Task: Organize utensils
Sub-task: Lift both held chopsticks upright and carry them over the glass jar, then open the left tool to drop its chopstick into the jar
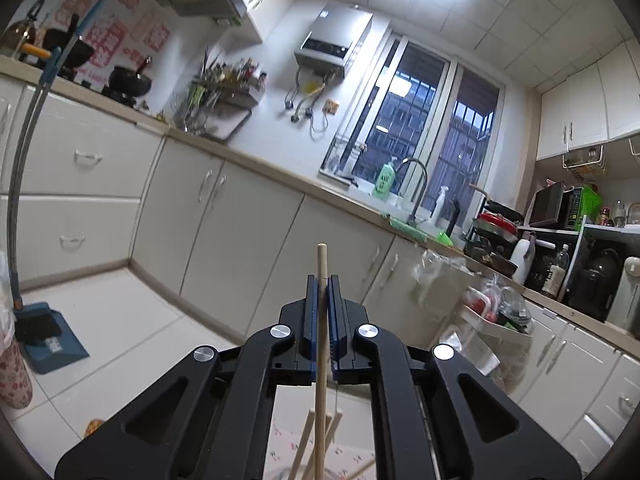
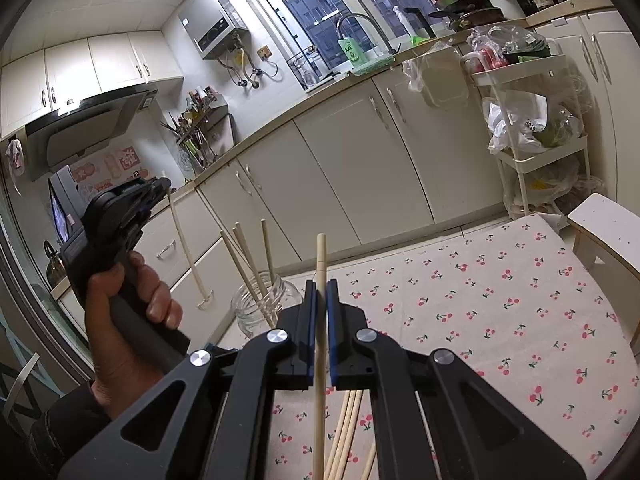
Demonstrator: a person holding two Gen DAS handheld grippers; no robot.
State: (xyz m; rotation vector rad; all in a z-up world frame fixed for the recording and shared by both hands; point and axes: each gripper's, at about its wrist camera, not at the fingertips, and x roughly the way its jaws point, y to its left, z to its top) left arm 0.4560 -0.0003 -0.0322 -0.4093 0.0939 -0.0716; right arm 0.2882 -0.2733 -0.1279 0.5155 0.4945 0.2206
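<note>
Left wrist view: left tool [image 1: 323, 280] clamped on one wooden chopstick [image 1: 320, 344] at frame centre, stick upright, its long axis crossing the fingers, top end poking above them. Below, at bottom centre, tops of other sticks show — probably those in the jar, view too cropped to be sure.

Right wrist view: right tool [image 2: 321, 284] pinched shut on its own chopstick [image 2: 319, 360], also near vertical. Glass jar [image 2: 264, 306] sits left of centre on the cherry-print counter [image 2: 500, 312], three sticks [image 2: 250, 260] leaning in it. Left tool [image 2: 158, 186] at mid-left carries its stick [image 2: 186, 248] with lower end just beside the jar — left hand looks nearer the mouth. Loose pile of chopsticks [image 2: 346, 428] lies at bottom centre under the right tool.
</note>
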